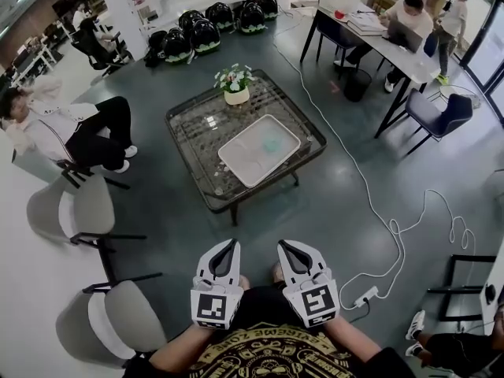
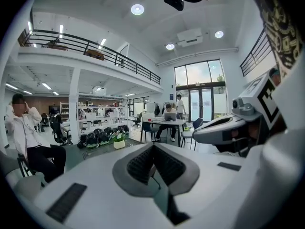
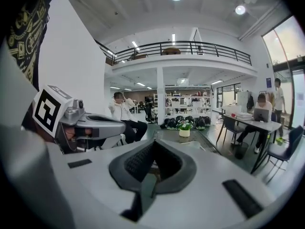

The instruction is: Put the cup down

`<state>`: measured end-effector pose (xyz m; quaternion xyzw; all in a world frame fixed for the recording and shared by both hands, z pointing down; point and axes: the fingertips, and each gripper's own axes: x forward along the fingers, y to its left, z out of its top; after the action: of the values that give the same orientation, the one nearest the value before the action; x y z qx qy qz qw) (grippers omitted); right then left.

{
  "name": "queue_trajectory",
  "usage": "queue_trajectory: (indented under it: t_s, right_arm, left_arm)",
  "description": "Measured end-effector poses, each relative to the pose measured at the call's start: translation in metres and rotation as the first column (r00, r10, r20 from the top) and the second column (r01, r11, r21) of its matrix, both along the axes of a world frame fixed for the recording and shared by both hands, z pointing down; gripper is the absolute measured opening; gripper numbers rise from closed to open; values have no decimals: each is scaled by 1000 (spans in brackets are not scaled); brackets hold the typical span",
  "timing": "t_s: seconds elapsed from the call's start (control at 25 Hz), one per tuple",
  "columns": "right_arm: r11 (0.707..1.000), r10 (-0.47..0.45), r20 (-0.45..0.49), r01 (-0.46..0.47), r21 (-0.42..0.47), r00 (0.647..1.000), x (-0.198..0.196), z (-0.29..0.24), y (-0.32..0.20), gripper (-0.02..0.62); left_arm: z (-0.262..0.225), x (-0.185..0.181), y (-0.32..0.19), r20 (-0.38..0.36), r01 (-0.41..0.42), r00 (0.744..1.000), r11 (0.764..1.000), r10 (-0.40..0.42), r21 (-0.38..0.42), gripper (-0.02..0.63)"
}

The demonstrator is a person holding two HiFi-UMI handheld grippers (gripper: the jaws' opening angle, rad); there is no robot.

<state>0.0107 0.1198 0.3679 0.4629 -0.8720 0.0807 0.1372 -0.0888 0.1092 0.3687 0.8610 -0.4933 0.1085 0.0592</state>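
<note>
I hold both grippers close to my body at the bottom of the head view, well short of the glass coffee table (image 1: 189, 124). My left gripper (image 1: 231, 245) is shut with nothing between its jaws, and my right gripper (image 1: 283, 247) is likewise shut and empty. In the left gripper view the jaws (image 2: 153, 147) meet at their tips, and so do those in the right gripper view (image 3: 153, 144). A white tray (image 1: 236, 160) lies on the table with a faint blue-green patch (image 1: 272, 142) on it. I cannot make out a cup for certain.
A potted flower (image 1: 235, 84) stands at the table's far side. Grey chairs (image 1: 83, 207) and a seated person (image 1: 67, 128) are to the left. A white cable with a power strip (image 1: 366, 294) runs across the floor on the right. A desk (image 1: 394, 46) with people stands at the back right.
</note>
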Motion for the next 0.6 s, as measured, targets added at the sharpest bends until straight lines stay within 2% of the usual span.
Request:
queue_trajectory:
  t_s: [0.6]
  right_arm:
    - [1000,21,19,-21,0,1000,-3,7,4,5]
  left_arm:
    - [0,-6,4,8,-2,1000,1000,2,0,-5]
